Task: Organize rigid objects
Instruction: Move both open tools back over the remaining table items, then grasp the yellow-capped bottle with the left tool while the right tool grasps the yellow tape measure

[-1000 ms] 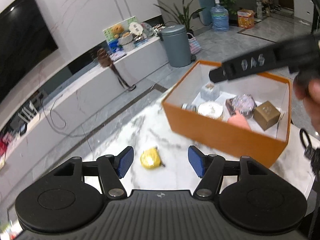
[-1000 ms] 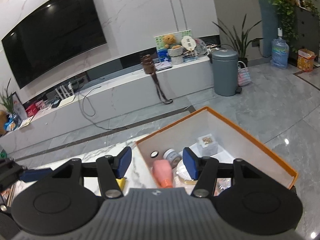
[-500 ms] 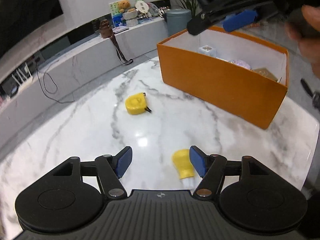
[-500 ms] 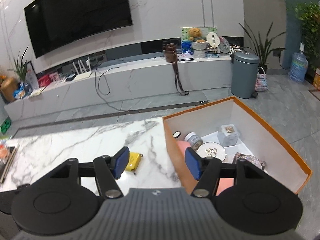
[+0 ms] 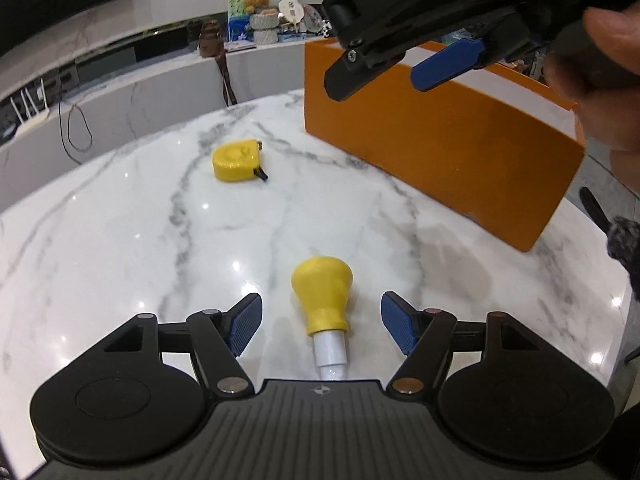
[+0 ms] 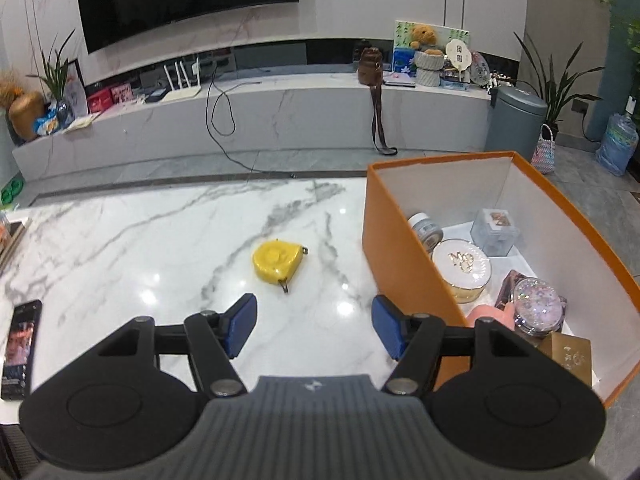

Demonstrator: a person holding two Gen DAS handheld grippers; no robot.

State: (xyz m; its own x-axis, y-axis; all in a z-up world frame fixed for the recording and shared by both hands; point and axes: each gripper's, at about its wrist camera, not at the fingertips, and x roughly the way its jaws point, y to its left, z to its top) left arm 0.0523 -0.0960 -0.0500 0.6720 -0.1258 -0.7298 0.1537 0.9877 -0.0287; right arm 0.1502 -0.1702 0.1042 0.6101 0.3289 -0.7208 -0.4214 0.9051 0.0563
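Now, your left gripper (image 5: 321, 322): its blue pads are spread wide and pinch nothing; the yellow bulb lies between them, with a gap on each side
Yellow bulb (image 5: 322, 288): it lies flat on the marble table (image 5: 120, 240), close to the edge nearest you; its fat yellow end points away from you and its white neck points back at your gripper
Your right gripper (image 6: 313, 328): its pads are spread apart too, and only bare table shows between them; in the left view it hangs up high over the box, with your hand (image 5: 612, 80) around its grip
Yellow tape measure (image 6: 278, 261): it lies flat near the middle of the table, ahead of your right gripper and well apart from the bulb; it sits near the left wall of the box but does not touch it
Orange box (image 6: 404, 272): it stands open at the right edge of the table, white inside
Inside the box: a round white and gold case (image 6: 461, 264), a small grey jar (image 6: 426, 229), a clear cube box (image 6: 495, 232), a glitter ball (image 6: 538, 306), a pink thing (image 6: 486, 316) half hidden behind your gripper, and a gold box (image 6: 570, 356) at the near corner
Phone (image 6: 20, 348): it lies flat by the table's left edge, screen lit
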